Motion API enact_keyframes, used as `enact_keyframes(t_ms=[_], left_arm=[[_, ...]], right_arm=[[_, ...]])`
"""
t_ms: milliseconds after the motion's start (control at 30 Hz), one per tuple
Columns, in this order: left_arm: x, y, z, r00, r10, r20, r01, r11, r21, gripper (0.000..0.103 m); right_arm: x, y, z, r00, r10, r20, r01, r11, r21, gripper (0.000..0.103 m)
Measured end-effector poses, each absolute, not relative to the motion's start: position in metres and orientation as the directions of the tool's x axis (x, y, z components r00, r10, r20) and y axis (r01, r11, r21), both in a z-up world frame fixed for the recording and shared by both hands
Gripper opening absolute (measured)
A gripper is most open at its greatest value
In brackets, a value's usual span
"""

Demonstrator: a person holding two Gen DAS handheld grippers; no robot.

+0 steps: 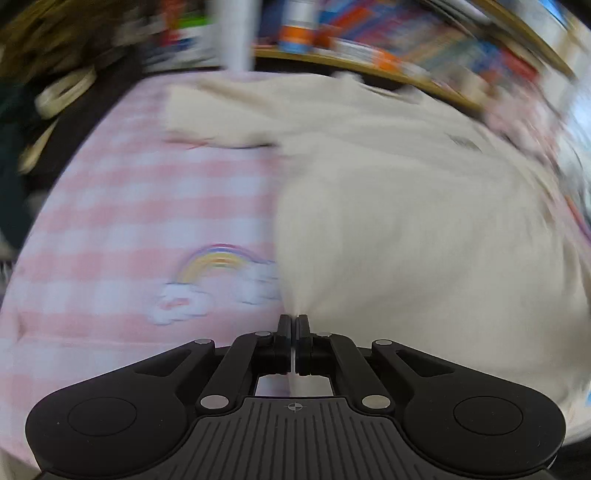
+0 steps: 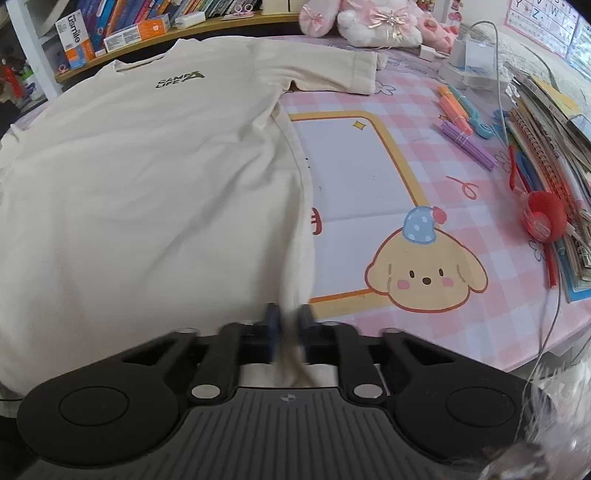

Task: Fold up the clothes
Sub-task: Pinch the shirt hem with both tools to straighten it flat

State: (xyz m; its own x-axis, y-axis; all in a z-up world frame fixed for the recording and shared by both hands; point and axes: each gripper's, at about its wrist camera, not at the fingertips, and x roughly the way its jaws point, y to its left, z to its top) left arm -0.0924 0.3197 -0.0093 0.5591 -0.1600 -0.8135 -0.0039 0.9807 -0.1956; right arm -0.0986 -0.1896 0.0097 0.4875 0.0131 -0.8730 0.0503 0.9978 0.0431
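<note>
T-shirt [image 2: 147,192] (cream) lies spread on the counter [image 2: 424,177]; left tongs [image 1: 294,320] and right tongs [image 2: 287,314] each pinch its hem.

The T-shirt [image 2: 147,177] lies spread on the desk [image 2: 424,155], collar toward the bookshelf [image 2: 147,22] behind. To its right lie pens [image 2: 465,125] and stacked notebooks [image 2: 554,147]; plush toys [image 2: 369,22] sit at the desk's far edge.

Both grippers tilt downward — left gripper [image 1: 294,319] jaws pressed together, right gripper [image 2: 289,314] jaws nearly together
</note>
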Motion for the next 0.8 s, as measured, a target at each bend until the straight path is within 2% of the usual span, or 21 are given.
enact_keyframes(t_ms=[67, 167, 267, 400, 500, 633, 700, 733, 800], left_arm=[[-0.094, 0.322, -0.012, 0.541, -0.230, -0.809, 0.017, 0.965, -0.263, 0.001], [-0.102, 0.311, -0.012, 0.552, -0.207, -0.808, 0.079, 0.977, -0.197, 0.006], [-0.107, 0.316, -0.013, 0.551, -0.225, -0.804, 0.036, 0.969, -0.246, 0.008], [-0.122, 0.316, -0.009, 0.522, -0.265, -0.811, 0.075, 0.961, -0.265, 0.022], [-0.133, 0.306, -0.007, 0.505, -0.272, -0.819, 0.115, 0.962, -0.249, 0.030], [-0.137, 0.297, -0.005, 0.483, -0.269, -0.833, 0.112, 0.963, -0.246, 0.032], [-0.135, 0.293, -0.003, 0.471, -0.252, -0.846, 0.106, 0.968, -0.229, 0.030], [-0.134, 0.291, -0.003, 0.464, -0.244, -0.852, 0.110, 0.970, -0.217, 0.028], [-0.132, 0.287, -0.001, 0.448, -0.229, -0.864, 0.133, 0.973, -0.189, 0.028]], right_arm=[[-0.100, -0.191, 0.009, 0.496, 0.012, -0.868, 0.071, 0.996, 0.054, 0.009], [-0.102, -0.190, 0.009, 0.500, 0.002, -0.866, 0.078, 0.996, 0.047, 0.009], [-0.106, -0.192, 0.010, 0.492, -0.001, -0.871, 0.088, 0.995, 0.048, 0.009], [-0.114, -0.197, 0.011, 0.460, 0.030, -0.887, 0.108, 0.990, 0.089, 0.009], [-0.125, -0.202, 0.012, 0.460, 0.030, -0.888, 0.157, 0.981, 0.115, 0.021], [-0.141, -0.203, 0.011, 0.490, 0.020, -0.871, 0.200, 0.970, 0.135, 0.022], [-0.145, -0.199, 0.011, 0.501, 0.019, -0.865, 0.199, 0.971, 0.136, 0.017], [-0.147, -0.195, 0.011, 0.503, 0.017, -0.864, 0.189, 0.973, 0.129, 0.009], [-0.151, -0.185, 0.011, 0.506, 0.014, -0.862, 0.170, 0.979, 0.116, 0.006]])
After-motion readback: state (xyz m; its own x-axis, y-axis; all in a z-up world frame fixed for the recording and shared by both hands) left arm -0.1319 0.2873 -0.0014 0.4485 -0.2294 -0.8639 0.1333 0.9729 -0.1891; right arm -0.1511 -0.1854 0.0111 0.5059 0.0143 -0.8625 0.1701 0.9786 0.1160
